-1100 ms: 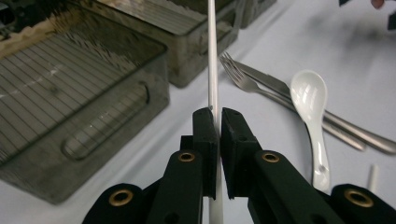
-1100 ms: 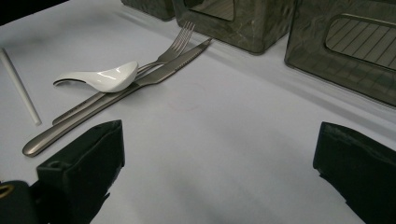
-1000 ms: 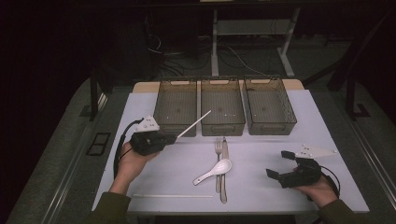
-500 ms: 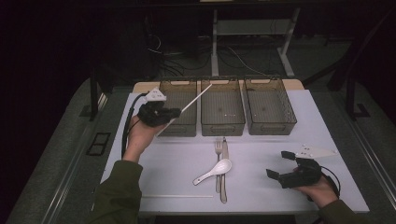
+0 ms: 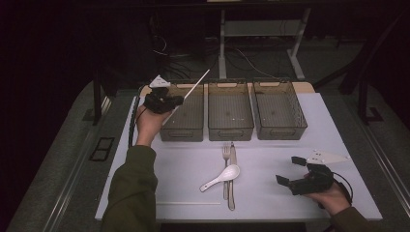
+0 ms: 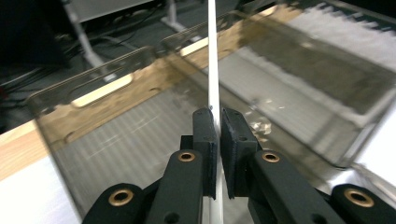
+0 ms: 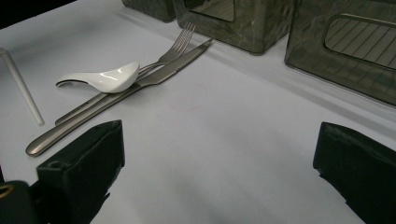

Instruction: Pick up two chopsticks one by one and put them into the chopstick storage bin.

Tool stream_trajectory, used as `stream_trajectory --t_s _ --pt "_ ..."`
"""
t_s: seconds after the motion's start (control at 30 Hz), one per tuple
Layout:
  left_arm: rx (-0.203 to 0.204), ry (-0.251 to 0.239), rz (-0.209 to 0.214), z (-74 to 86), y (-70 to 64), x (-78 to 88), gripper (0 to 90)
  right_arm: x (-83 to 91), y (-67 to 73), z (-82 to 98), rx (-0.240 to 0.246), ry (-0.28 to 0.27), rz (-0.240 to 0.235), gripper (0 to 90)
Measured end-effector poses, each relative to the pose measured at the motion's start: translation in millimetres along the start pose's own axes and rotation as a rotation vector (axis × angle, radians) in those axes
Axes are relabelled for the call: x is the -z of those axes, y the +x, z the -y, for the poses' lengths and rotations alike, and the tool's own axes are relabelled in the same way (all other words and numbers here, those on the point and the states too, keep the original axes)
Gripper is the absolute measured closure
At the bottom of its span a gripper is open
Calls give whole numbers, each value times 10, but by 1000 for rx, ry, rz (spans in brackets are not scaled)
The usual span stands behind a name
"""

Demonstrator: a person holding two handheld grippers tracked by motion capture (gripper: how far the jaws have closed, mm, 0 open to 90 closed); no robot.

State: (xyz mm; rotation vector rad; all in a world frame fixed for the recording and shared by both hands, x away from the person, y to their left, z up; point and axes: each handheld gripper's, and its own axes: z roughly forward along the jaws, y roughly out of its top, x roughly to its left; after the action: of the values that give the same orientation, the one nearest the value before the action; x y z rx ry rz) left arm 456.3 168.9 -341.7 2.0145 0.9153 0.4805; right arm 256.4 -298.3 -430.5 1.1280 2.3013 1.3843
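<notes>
I found the left gripper (image 5: pixel 170 102) clamped on a white chopstick (image 5: pixel 196 86), its long axis pointing toward 1 o'clock, above the left bin (image 5: pixel 186 132). Right gripper (image 5: pixel 296 173) idled, jaws wide, empty.

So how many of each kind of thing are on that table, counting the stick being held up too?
Mesh bins: 3 (left, middle, right)
White chopsticks: 2 (one held in the left gripper, one lying on the table)
White spoon: 1
Fork: 1
Knife: 1
Total: 8
</notes>
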Motion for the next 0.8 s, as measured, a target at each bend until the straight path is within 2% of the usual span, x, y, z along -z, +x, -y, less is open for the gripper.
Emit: stream_trajectory --t_s 0.1,0.23,0.33,0.43,0.5,0.6,0.8 --pt "44 18 -24 50 63 -61 840 1 0 1 0 -1 -1 20" --pt "77 70 -47 117 100 -144 841 1 3 1 2 0 -1 20" --pt "79 104 -61 149 101 -198 840 3 3 1 2 -1 -2 20" --pt "87 110 -63 172 90 -234 840 6 4 1 3 -1 -3 20" --pt "75 127 -66 179 72 -263 840 7 3 1 4 -1 -3 20" --pt "90 145 -71 214 62 -308 839 6 4 1 5 0 -2 20" --pt "83 183 -86 280 71 -355 836 7 2 2 4 0 -3 20"
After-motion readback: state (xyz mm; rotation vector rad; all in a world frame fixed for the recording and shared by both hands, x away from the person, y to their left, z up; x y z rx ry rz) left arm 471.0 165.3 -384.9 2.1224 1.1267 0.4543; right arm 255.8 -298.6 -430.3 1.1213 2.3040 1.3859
